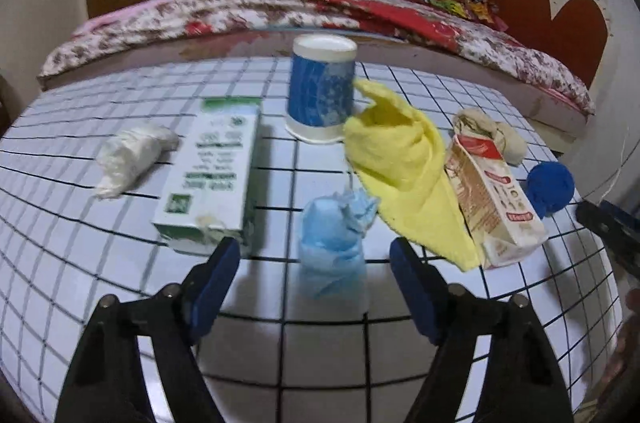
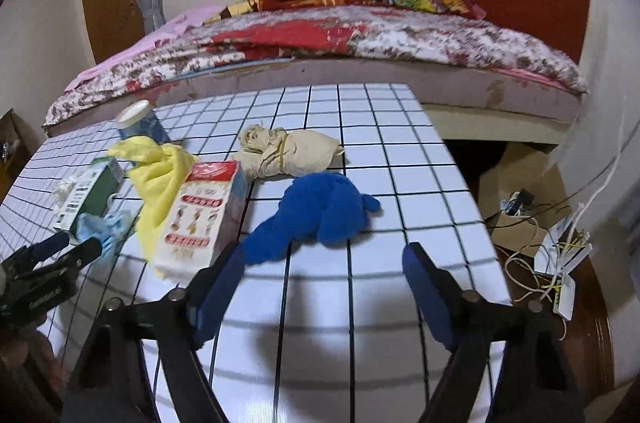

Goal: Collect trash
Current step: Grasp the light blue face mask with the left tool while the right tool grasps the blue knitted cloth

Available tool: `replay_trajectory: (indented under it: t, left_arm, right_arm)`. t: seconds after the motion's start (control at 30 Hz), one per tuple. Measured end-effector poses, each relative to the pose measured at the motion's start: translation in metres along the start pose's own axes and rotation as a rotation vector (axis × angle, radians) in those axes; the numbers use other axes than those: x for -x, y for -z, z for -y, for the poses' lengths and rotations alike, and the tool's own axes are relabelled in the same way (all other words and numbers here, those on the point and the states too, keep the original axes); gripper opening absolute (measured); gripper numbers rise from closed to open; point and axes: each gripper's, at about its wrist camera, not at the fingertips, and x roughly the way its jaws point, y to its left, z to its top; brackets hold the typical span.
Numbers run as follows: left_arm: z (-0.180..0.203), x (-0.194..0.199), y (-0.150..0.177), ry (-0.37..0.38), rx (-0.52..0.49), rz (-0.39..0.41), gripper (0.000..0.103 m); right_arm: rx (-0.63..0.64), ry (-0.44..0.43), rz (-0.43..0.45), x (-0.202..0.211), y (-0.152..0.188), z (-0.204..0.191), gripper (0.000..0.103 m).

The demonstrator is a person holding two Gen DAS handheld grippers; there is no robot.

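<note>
Litter lies on a white grid-patterned table (image 1: 120,283). My left gripper (image 1: 316,255) is open, and a crumpled light-blue tissue (image 1: 334,243) sits between its blue fingers without touching the pads. A green-and-white carton (image 1: 208,175) lies just beyond the left finger. My right gripper (image 2: 325,255) is open too, with a blue fuzzy cloth (image 2: 320,211) right ahead of its tips. A red-and-white carton (image 2: 204,219) lies to the left of that cloth and a yellow cloth (image 2: 160,179) past the carton. The left gripper (image 2: 76,247) shows at that view's left edge.
A blue-and-white cup (image 1: 322,87) stands at the back, a white plastic wad (image 1: 132,155) lies left, and a beige tied bundle (image 2: 288,151) lies behind the blue cloth. A bed (image 2: 360,39) runs behind the table. A cardboard box (image 2: 520,207) and cables (image 2: 560,263) lie on the floor past the table's right edge.
</note>
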Motion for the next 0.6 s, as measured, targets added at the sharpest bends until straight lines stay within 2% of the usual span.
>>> replay_trajectory:
  t: [0.2,0.37,0.4,0.43,0.5,0.6]
  left_arm:
    - [0.002,-0.01,-0.001,0.015,-0.014,-0.018,0.078]
    - [0.007,-0.017,-0.006,0.039,-0.018,-0.043,0.067]
    - [0.007,-0.019,-0.005,0.045,-0.022,-0.054,0.059]
    - [0.009,-0.021,-0.006,0.048,-0.024,-0.06,0.047]
    - [0.008,-0.022,-0.007,0.057,-0.026,-0.065,0.033]
    - [0.007,-0.02,-0.007,0.086,-0.02,-0.059,0.022]
  right_arm:
    - [-0.025,-0.004,-0.044,-0.033,-0.017,0.004,0.074]
    - [-0.031,-0.02,-0.088,-0.053,-0.021,0.007,0.072]
    - [-0.027,-0.028,-0.095,-0.055,-0.021,0.007,0.067]
    - [-0.023,-0.04,-0.103,-0.056,-0.02,0.006,0.058]
    - [-0.007,-0.041,-0.104,-0.056,-0.018,0.004,0.053]
    - [0.003,-0.052,-0.097,-0.052,-0.013,0.004,0.045]
